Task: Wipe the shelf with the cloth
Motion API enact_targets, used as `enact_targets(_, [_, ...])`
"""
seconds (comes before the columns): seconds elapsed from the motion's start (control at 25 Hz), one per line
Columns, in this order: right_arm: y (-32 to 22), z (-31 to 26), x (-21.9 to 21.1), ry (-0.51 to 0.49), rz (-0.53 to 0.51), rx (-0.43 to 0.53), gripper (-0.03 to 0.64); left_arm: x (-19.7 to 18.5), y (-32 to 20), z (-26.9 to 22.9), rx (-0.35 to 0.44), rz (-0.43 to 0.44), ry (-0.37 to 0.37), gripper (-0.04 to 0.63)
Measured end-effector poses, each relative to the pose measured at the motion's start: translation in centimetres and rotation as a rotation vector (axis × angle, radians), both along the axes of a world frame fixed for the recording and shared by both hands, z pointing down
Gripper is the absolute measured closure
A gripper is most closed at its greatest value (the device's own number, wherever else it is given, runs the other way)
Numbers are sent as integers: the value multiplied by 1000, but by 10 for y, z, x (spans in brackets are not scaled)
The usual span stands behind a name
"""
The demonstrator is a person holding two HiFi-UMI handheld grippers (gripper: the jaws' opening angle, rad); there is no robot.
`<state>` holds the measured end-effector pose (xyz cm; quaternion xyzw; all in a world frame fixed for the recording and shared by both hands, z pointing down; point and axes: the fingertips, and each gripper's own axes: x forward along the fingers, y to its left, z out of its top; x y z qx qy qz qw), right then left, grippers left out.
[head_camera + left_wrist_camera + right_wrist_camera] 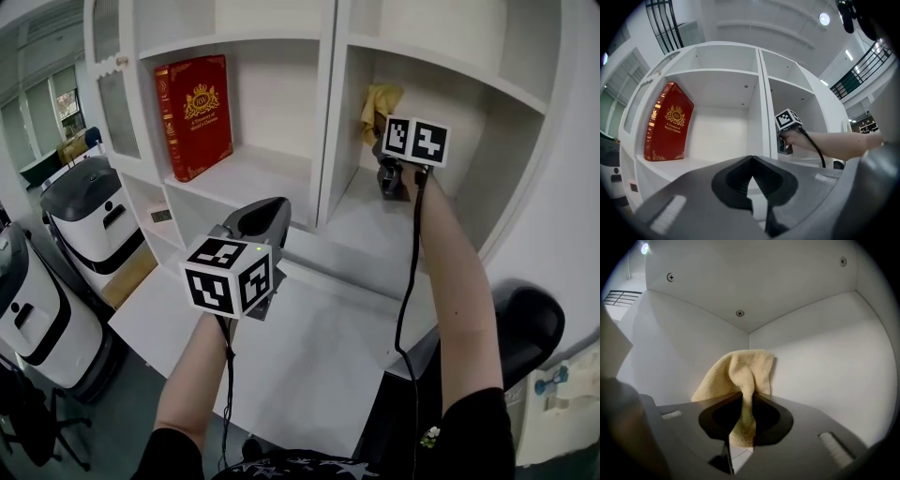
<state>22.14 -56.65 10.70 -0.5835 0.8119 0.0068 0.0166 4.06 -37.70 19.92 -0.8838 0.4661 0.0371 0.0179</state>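
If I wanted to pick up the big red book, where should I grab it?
Probably by its free right-hand edge, near the top. The red book stands on end at the left side of the left compartment, cover facing out, with open space to its right. Come in from the front right, with the jaws across its thin thickness.

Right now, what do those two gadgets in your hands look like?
The left gripper and right gripper are dark grey, each carrying a white cube with black square markers and trailing a black cable. Sleeves are short and black.
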Motion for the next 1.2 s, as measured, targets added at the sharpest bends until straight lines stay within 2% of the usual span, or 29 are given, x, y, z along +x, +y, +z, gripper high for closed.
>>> enact_targets(0.24, [-1,3,-7,6,-32,-9,529,0,-9,6,-13,0,-2,595])
enact_targets(0.44, [17,7,-16,-45,-81,-25,529,-1,-11,10,-21,15,-9,595])
enact_targets(0.68, [63,9,-36,-30,-161,-6,529,-5,2,9,-16,53,-3,595])
enact_targets(1.2, [154,19,-76,-60,-228,3,529,-5,34,13,-11,157,-28,595])
